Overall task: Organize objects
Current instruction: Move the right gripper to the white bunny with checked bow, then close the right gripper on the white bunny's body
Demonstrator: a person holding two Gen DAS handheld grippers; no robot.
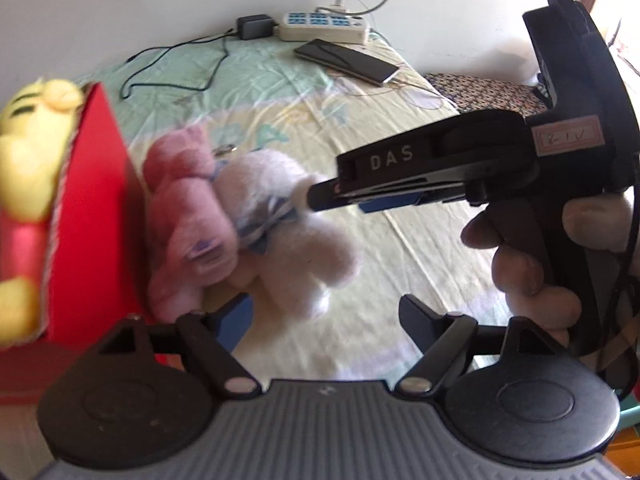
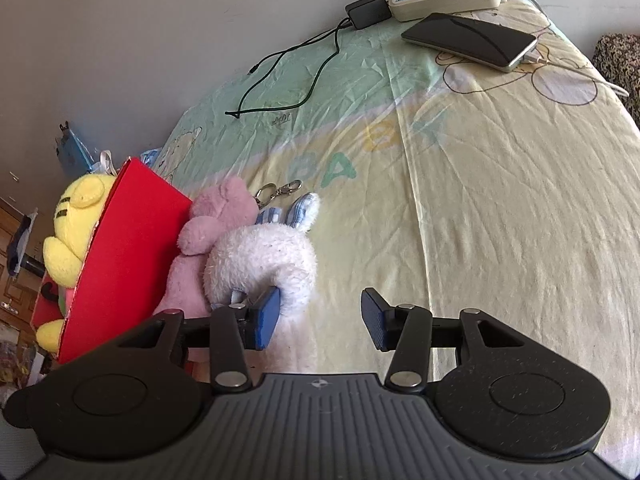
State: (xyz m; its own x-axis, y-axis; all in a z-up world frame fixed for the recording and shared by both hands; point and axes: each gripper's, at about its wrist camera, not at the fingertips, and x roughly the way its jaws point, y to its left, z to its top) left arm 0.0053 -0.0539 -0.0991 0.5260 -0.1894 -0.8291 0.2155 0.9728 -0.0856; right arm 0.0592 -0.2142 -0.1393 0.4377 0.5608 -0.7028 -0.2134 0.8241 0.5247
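Centre-left of frame: your right gripper [image 2: 320, 320], jaws wide, flanks the white plush [image 2: 260, 260]; closing may snag the pink plush [image 2: 208, 232] alongside.

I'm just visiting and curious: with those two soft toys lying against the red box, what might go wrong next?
1. The white toy and pink toy lie pressed together, so the open right gripper might pinch both, or only loose fur.
2. Both lean on the red box; a pull might shift or tip it.
3. A key ring lies by the toys and might snag.
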